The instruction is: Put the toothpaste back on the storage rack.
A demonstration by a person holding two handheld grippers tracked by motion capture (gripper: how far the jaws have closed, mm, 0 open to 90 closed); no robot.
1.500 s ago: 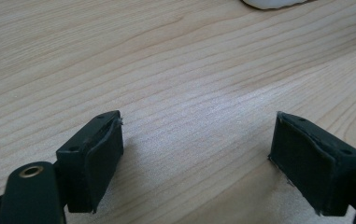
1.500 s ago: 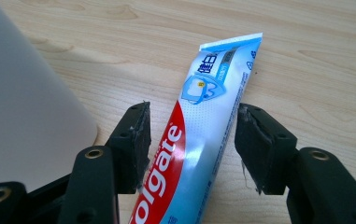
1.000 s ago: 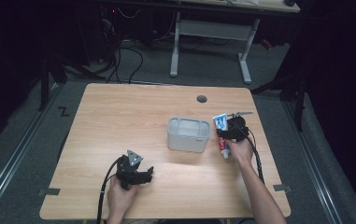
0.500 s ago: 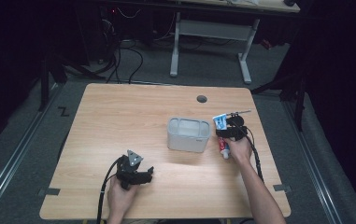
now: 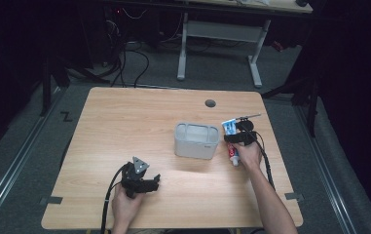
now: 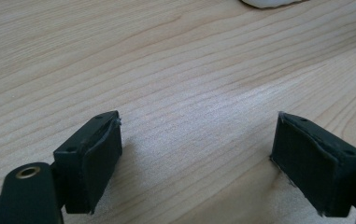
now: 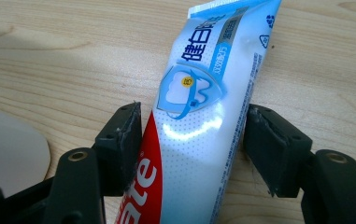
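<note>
A white, blue and red toothpaste tube [image 7: 203,93] lies flat on the wooden table [image 5: 124,126], right of a grey container [image 5: 196,140]. My right gripper [image 7: 192,149] straddles the tube's middle, and its jaws have just been opening. The left pad sits at the tube's edge, the right pad [image 7: 264,149] stands slightly off it. In the high view the right gripper [image 5: 237,139] covers the middle of the tube [image 5: 230,127]. My left gripper [image 5: 144,184] rests near the front left, and its own view shows that gripper [image 6: 196,163] open over bare wood.
The grey container's pale edge [image 7: 7,154] lies just left of my right jaws. A round cable hole [image 5: 210,103] sits near the table's far edge. Desk legs [image 5: 256,63] and cables stand on the floor beyond.
</note>
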